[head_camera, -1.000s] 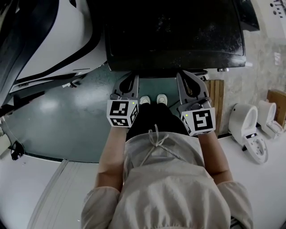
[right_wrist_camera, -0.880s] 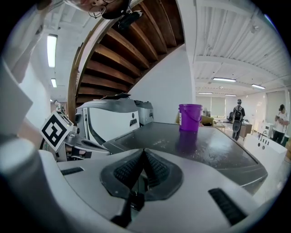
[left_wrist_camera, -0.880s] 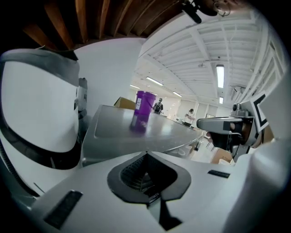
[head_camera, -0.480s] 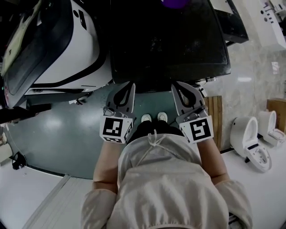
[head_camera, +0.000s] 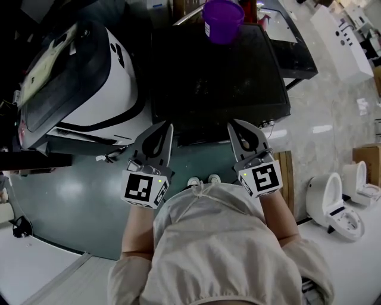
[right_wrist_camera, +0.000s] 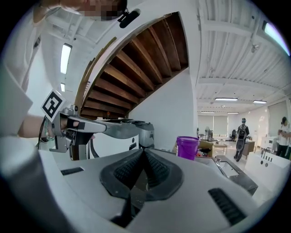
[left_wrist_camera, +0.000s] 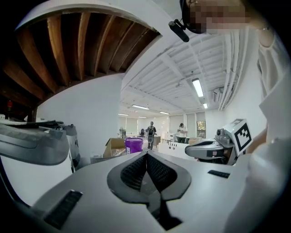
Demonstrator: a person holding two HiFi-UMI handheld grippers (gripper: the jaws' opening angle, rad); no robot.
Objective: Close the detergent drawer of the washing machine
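At 12 o'clock, ahead of us: dark-topped machine (head_camera: pixel 220 77), with a purple bucket (head_camera: pixel 222 18) at its far edge
At 10 o'clock: white washing machine (head_camera: pixel 116 89) with a dark lid, just beside the dark-topped machine
Detergent drawer: we cannot pick it out in any view
Left gripper (head_camera: pixel 167 126): held before our waist at 11 o'clock, fingers closed tip to tip with nothing between them, pointing at the dark top's near edge
Right gripper (head_camera: pixel 231 124): level with the other at 1 o'clock, fingers pressed together the same way, empty
At 4 o'clock: white toilets (head_camera: pixel 333 202), well apart from both machines
At 6 o'clock, under us: green floor (head_camera: pixel 71 190), our white shoes (head_camera: pixel 202 180) between the two grippers
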